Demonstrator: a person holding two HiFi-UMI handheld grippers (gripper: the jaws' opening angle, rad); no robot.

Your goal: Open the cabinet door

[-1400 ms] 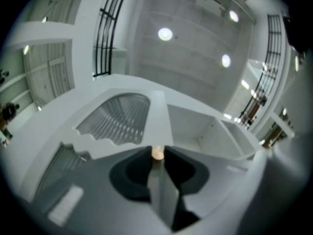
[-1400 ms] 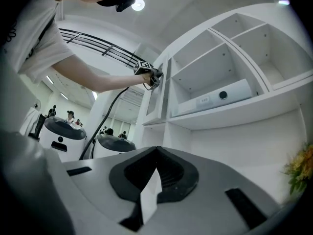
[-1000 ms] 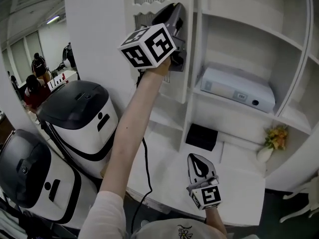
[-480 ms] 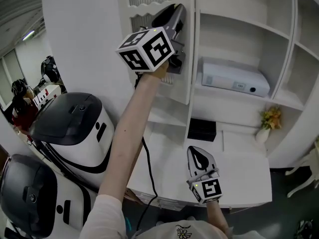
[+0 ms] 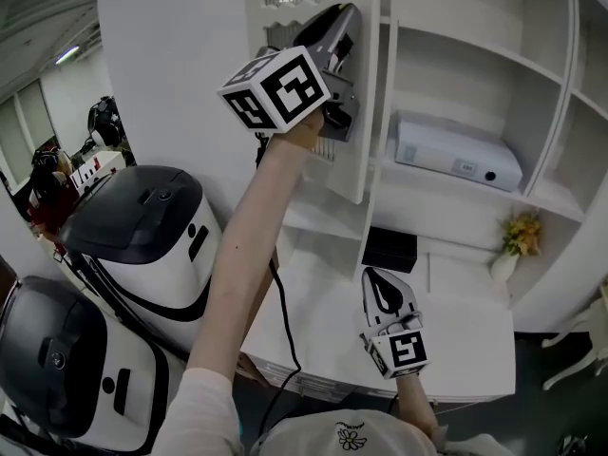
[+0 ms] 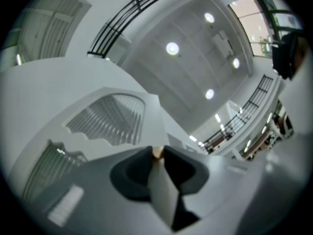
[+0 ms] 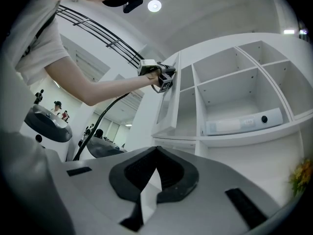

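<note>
The white cabinet door (image 5: 359, 112) with louvred panels (image 6: 110, 119) stands swung out from the shelf unit, edge-on in the head view. My left gripper (image 5: 346, 17) is raised to the door's upper part, and its jaws are closed on a small tan knob (image 6: 157, 152) at the door's edge. From the right gripper view, the left gripper (image 7: 164, 78) sits against the open door (image 7: 168, 104). My right gripper (image 5: 378, 281) hangs low over the white counter (image 5: 465, 350), its jaws together with nothing in them (image 7: 156, 150).
A white box-shaped device (image 5: 458, 155) lies on a middle shelf. A black box (image 5: 389, 250) sits in the compartment below, and a small vase of flowers (image 5: 516, 242) stands at the right. Two white-and-black appliances (image 5: 142, 226) stand at the left; a black cable (image 5: 281, 323) hangs by the arm.
The left gripper has shifted slightly with the door while keeping its hold. The right gripper has risen a little above the counter.
</note>
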